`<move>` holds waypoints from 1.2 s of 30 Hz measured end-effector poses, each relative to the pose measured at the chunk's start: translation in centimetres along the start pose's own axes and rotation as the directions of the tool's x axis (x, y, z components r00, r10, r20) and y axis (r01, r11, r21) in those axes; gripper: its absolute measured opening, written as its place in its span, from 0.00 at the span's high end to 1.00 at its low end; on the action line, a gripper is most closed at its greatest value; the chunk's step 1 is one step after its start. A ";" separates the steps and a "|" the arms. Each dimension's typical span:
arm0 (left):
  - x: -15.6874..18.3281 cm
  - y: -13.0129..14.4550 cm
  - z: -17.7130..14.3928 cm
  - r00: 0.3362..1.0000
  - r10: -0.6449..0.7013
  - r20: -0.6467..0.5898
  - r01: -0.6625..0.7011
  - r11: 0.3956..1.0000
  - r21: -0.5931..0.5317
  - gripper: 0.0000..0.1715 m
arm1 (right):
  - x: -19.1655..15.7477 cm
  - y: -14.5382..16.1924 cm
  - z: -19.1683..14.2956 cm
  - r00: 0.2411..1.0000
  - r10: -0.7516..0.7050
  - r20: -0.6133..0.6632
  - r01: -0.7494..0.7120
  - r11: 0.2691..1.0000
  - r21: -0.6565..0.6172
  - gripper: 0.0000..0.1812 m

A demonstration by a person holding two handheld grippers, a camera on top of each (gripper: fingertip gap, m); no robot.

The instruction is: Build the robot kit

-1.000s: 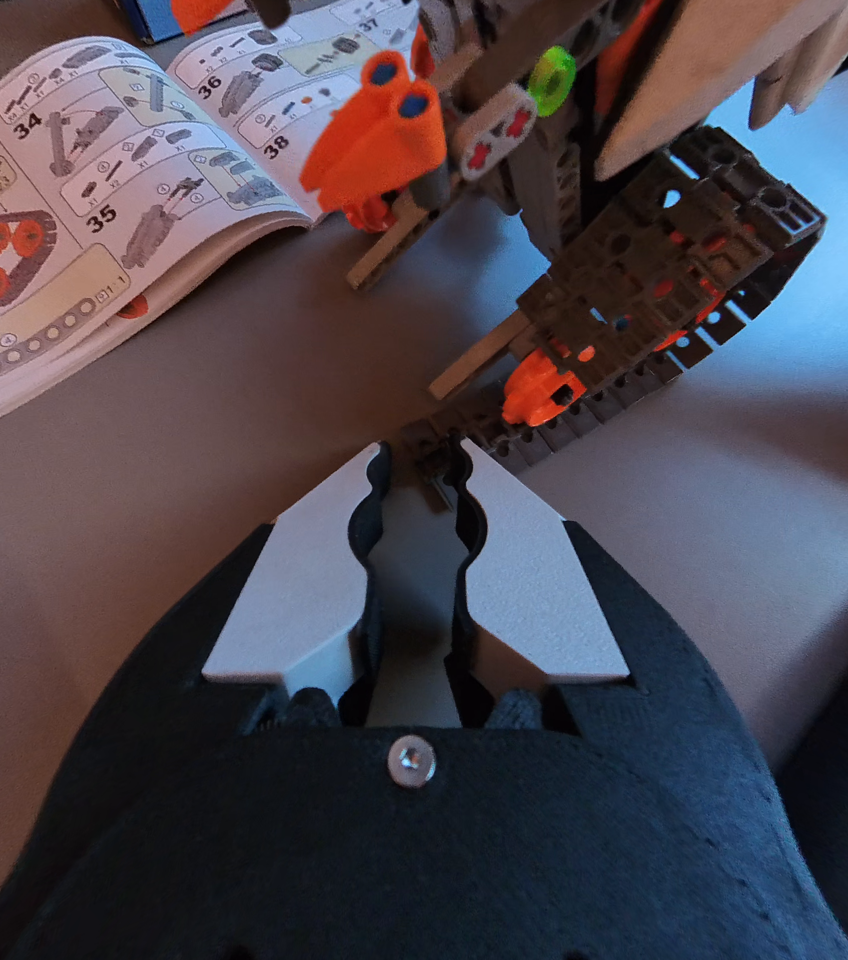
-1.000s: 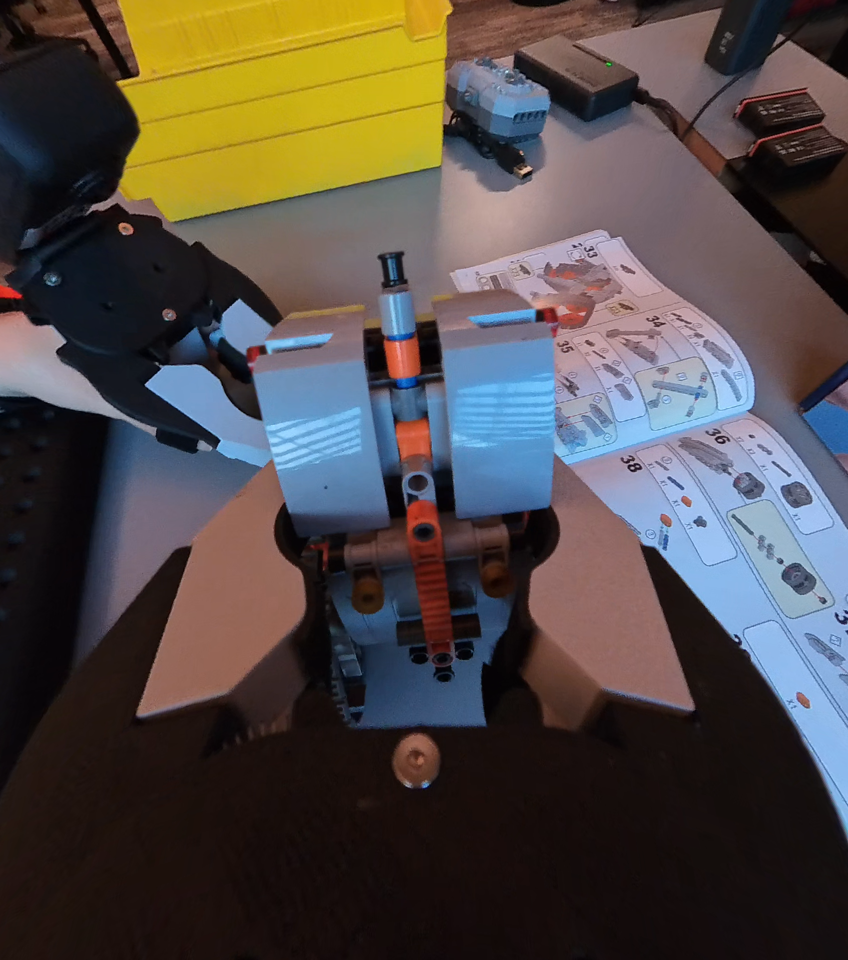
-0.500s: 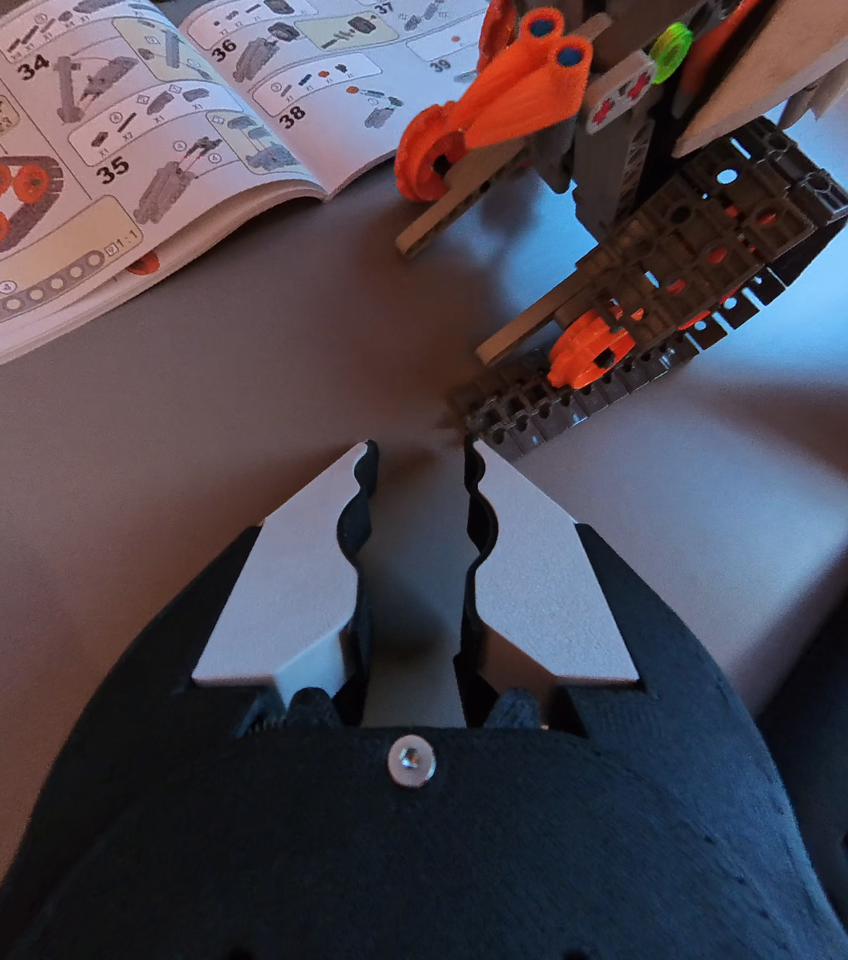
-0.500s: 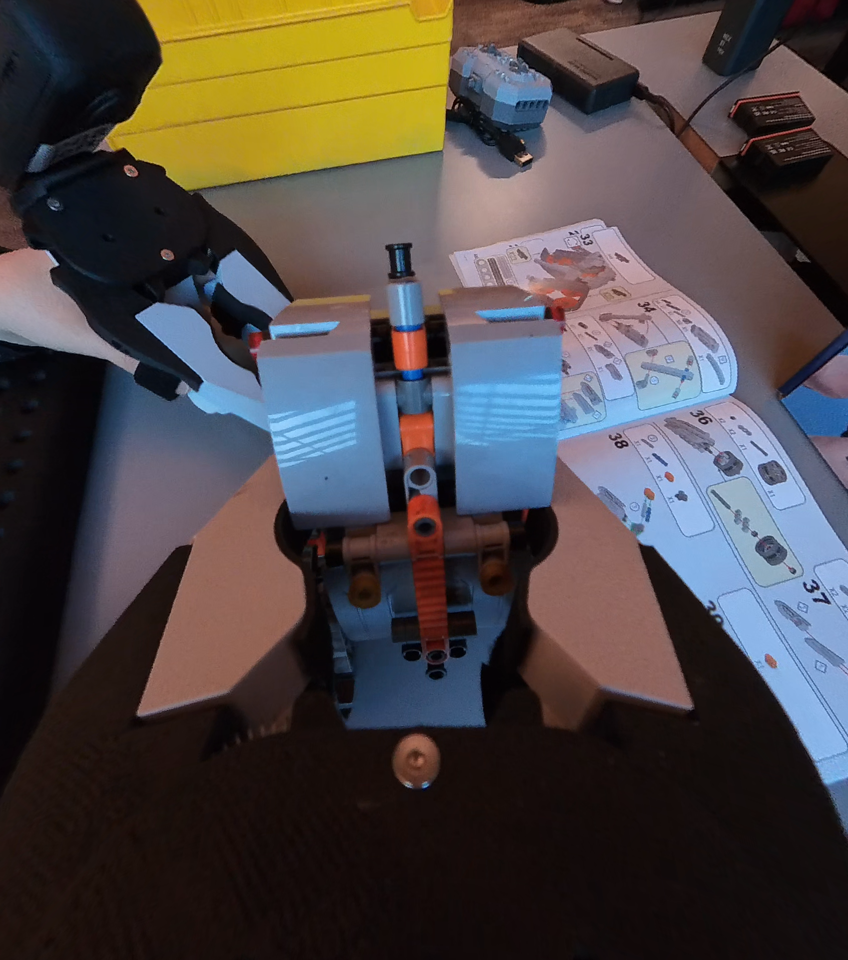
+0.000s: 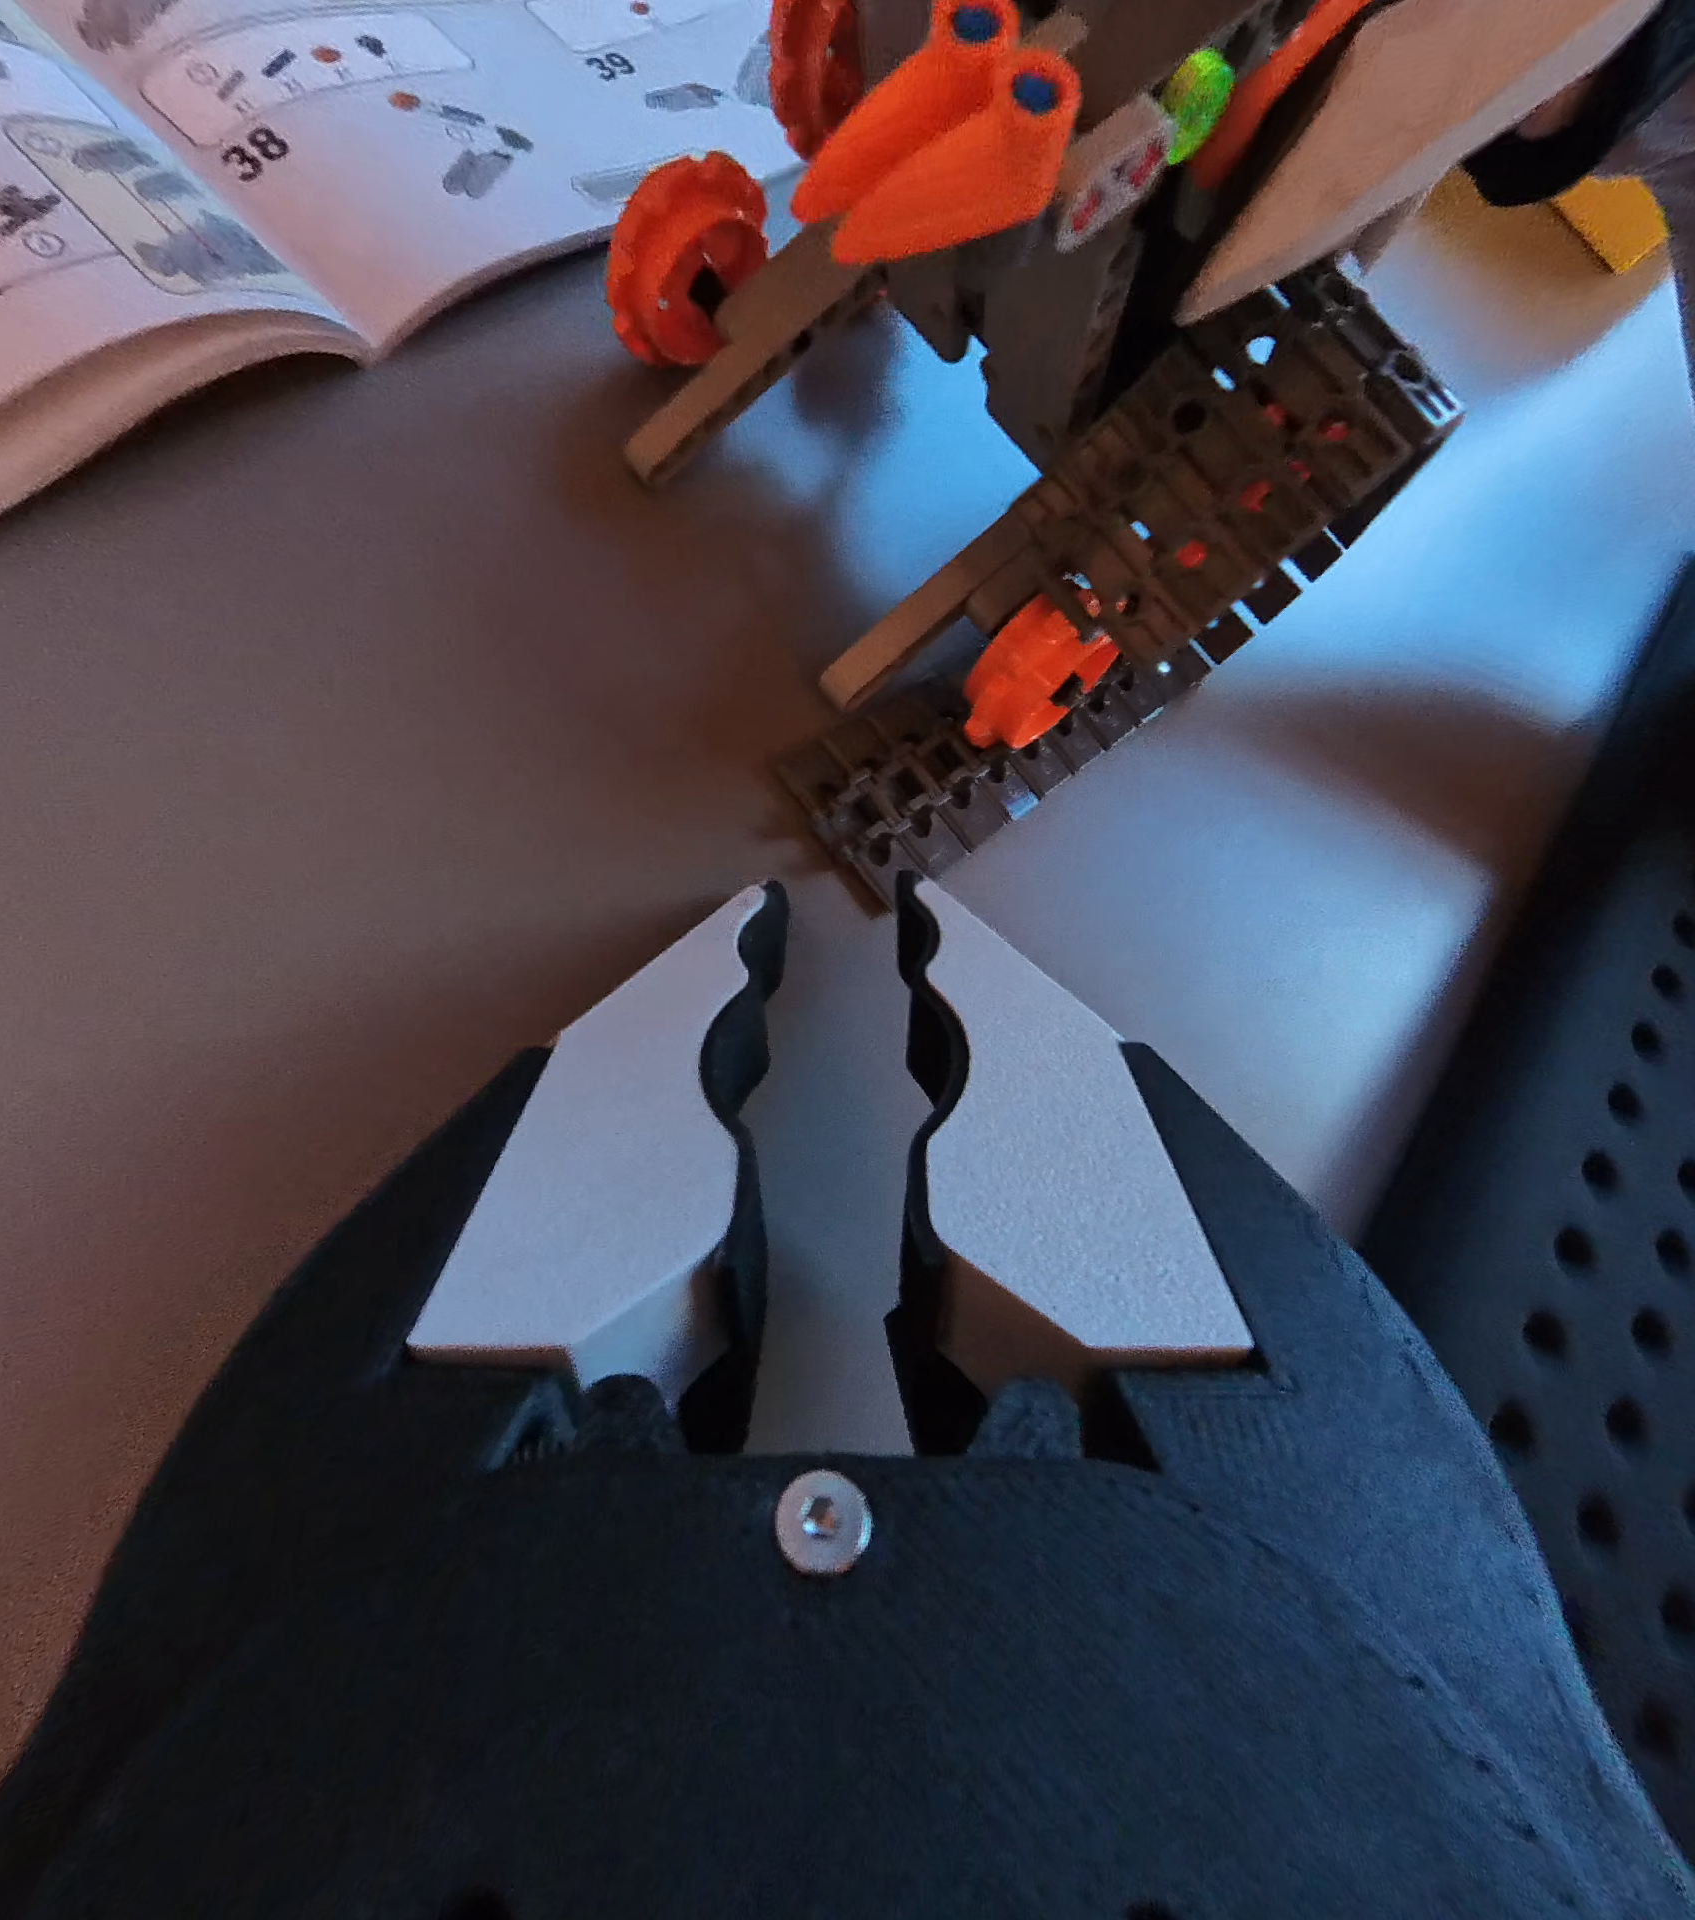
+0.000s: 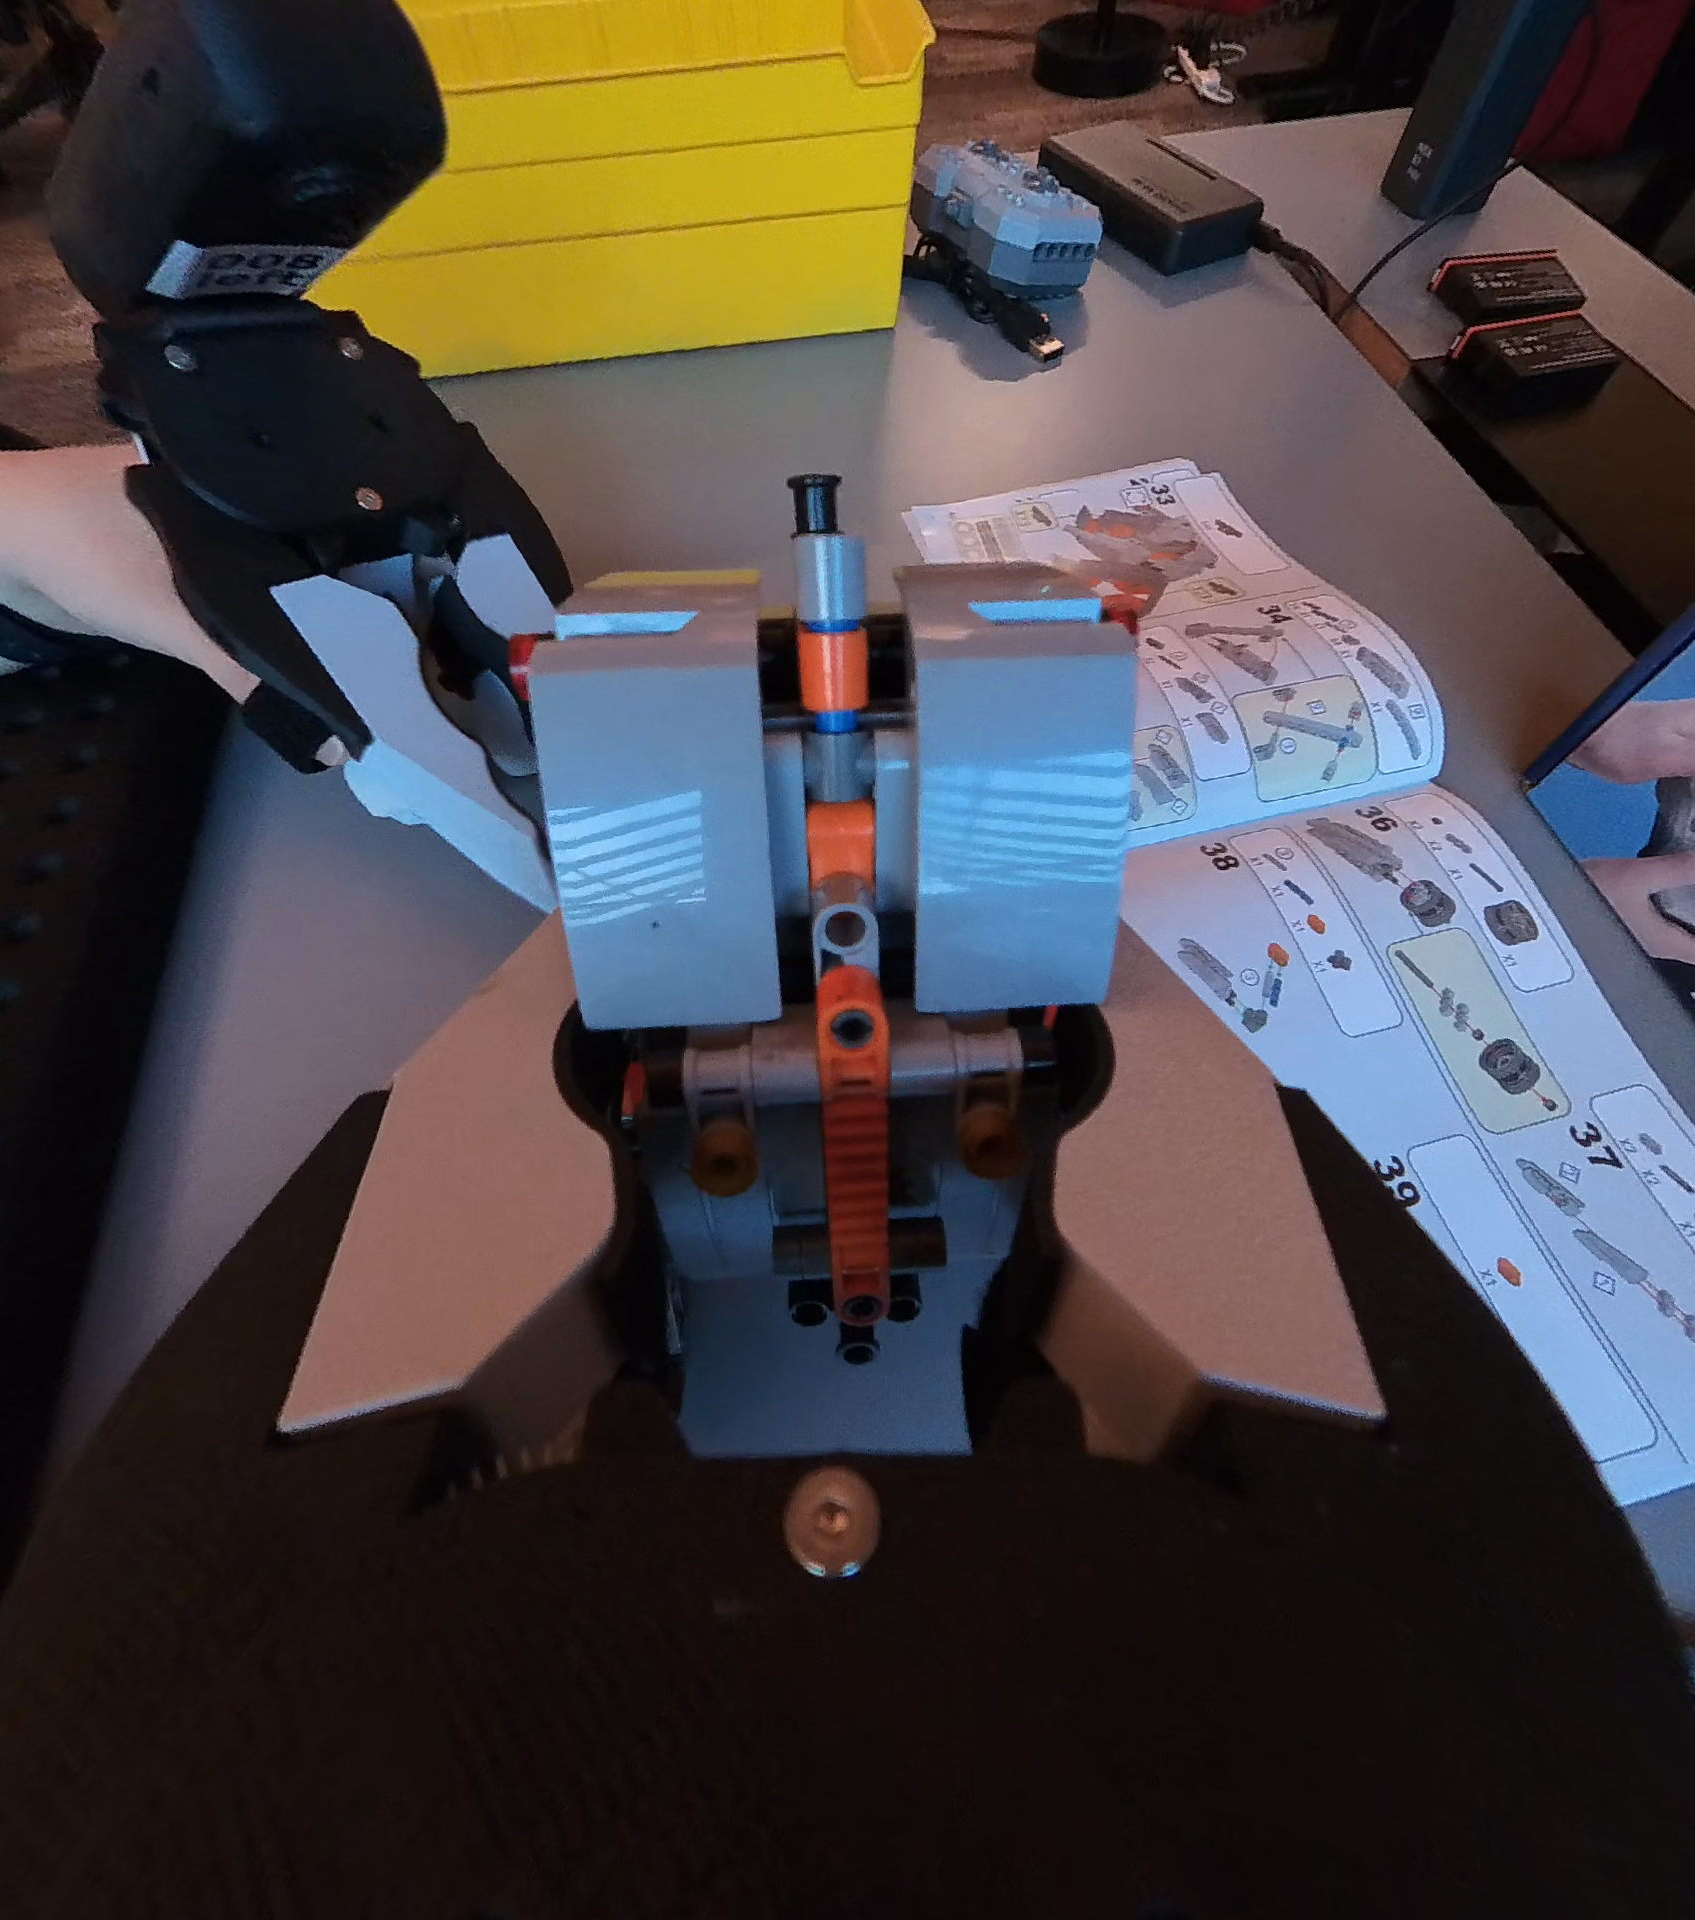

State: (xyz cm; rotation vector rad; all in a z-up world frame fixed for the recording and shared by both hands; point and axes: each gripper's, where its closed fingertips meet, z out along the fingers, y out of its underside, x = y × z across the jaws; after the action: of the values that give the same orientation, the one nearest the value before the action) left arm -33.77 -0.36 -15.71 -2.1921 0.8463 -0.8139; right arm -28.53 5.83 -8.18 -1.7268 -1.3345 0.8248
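Grey-orange brick model (image 6: pixel 827 935) sits clamped in right gripper (image 6: pixel 832 1049), tilted over table (image 5: pixel 251 779), left gripper (image 5: pixel 838 904) now backed off its dark tread (image 5: pixel 936 800), part-open, empty

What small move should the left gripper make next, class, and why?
Probably ease forward and slightly right. The left gripper is open and empty, its tips just short of the loose end of the dark track, while the right gripper holds the brick model tilted above the table.
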 end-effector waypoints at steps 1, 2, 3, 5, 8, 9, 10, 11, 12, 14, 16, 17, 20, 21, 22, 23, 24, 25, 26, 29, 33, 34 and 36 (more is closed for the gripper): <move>-0.1 -0.2 0.1 1.000 -0.008 0.009 0.008 1.000 0.006 0.90 | 0.0 0.0 0.0 1.000 -0.002 0.006 0.002 1.000 0.004 0.55; 0.0 -0.5 0.3 1.000 -0.020 0.006 0.020 1.000 0.013 0.90 | -0.1 0.0 -0.1 1.000 -0.002 0.011 0.002 1.000 0.007 0.55; 0.0 -0.6 0.5 0.999 -0.044 0.009 0.044 0.999 0.008 0.91 | -0.1 0.0 -0.1 1.000 -0.003 0.012 0.003 1.000 0.008 0.55; 0.2 -0.5 1.0 0.997 -0.075 0.005 0.075 0.997 -0.020 0.91 | -0.1 0.0 -0.1 1.000 -0.005 0.013 0.004 1.000 0.010 0.55; 0.4 -0.7 1.4 0.997 -0.069 0.022 0.070 0.997 -0.039 0.95 | -0.1 0.1 -0.2 1.000 -0.010 0.020 0.009 1.000 0.015 0.55; 0.6 -0.7 1.5 0.997 -0.071 0.021 0.072 0.996 -0.045 0.96 | -0.1 0.1 -0.3 1.000 -0.012 0.023 0.012 1.000 0.016 0.55; 0.8 -0.6 1.5 0.997 -0.074 0.018 0.075 0.996 -0.048 0.96 | -0.1 0.2 -0.4 1.000 -0.015 0.027 0.015 1.000 0.015 0.55; 1.1 -0.6 1.6 0.997 -0.078 0.011 0.079 0.996 -0.051 0.97 | -0.2 0.2 -0.5 0.999 -0.019 0.033 0.018 1.000 0.016 0.55; 1.3 -0.5 1.7 0.997 -0.083 0.000 0.083 0.995 -0.055 0.97 | -0.2 0.3 -0.7 0.999 -0.021 0.040 0.020 1.000 0.018 0.55; 1.9 -0.3 1.7 0.994 -0.103 -0.034 0.101 0.993 -0.061 0.98 | -0.3 0.5 -1.0 0.998 -0.027 0.050 0.026 1.000 0.017 0.55; 2.3 -0.3 1.8 0.986 -0.152 -0.071 0.148 0.987 -0.061 0.99 | -0.4 0.6 -1.3 0.997 -0.030 0.064 0.029 0.999 0.021 0.55; 2.5 -0.2 1.9 0.981 -0.174 -0.085 0.169 0.984 -0.063 1.00 | -0.5 0.7 -1.4 0.997 -0.032 0.074 0.030 0.999 0.026 0.55; 2.9 -0.2 1.9 0.972 -0.198 -0.123 0.191 0.979 -0.065 1.00 | -0.7 0.7 -1.8 0.995 -0.039 0.091 0.035 0.998 0.047 0.54; 2.8 -0.2 2.0 0.972 -0.198 -0.124 0.191 0.979 -0.067 1.00 | -0.7 0.7 -1.8 0.995 -0.042 0.092 0.036 0.998 0.057 0.54; 2.8 -0.2 2.0 0.972 -0.197 -0.126 0.190 0.979 -0.070 1.00 | -0.7 0.7 -1.9 0.995 -0.042 0.093 0.035 0.997 0.068 0.54; 2.8 -0.2 2.0 0.972 -0.197 -0.128 0.189 0.979 -0.073 1.00 | -0.7 0.7 -1.9 0.995 -0.041 0.094 0.034 0.996 0.078 0.55; 2.8 -0.3 2.0 0.972 -0.196 -0.127 0.189 0.980 -0.070 1.00 | -0.6 0.5 -2.0 0.995 -0.042 0.087 0.033 0.995 0.098 0.54; 2.7 -0.4 2.0 0.972 -0.196 -0.127 0.189 0.980 -0.068 1.00 | -0.5 0.2 -2.3 0.997 -0.040 0.072 0.031 0.992 0.124 0.52; 2.7 -0.5 2.0 0.971 -0.198 -0.133 0.191 0.979 -0.068 1.00 | -0.3 -0.1 -2.7 0.998 -0.037 0.055 0.029 0.989 0.148 0.51; 3.0 -1.2 1.7 0.958 -0.225 -0.176 0.221 0.974 -0.046 1.00 | 0.4 -1.2 -4.8 1.000 0.001 -0.017 0.002 0.977 0.214 0.49; 3.1 -1.5 1.4 0.949 -0.241 -0.205 0.238 0.970 -0.038 1.00 | 1.0 -2.0 -8.9 0.974 0.081 -0.210 -0.019 0.959 0.282 0.51; 2.9 -1.4 1.3 0.952 -0.232 -0.199 0.228 0.973 -0.042 1.00 | 0.6 -2.1 -9.8 0.959 0.099 -0.265 -0.017 0.955 0.297 0.53; 2.8 -1.5 0.7 0.962 -0.184 -0.199 0.181 0.983 -0.033 1.00 | -1.8 -2.4 -11.3 0.935 0.099 -0.340 0.022 0.943 0.333 0.57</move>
State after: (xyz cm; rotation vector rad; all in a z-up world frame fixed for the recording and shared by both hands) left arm -31.05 -1.28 -14.19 -2.2515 0.7543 -1.1396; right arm -20.42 2.23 -0.61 -1.5450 -0.8663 0.6762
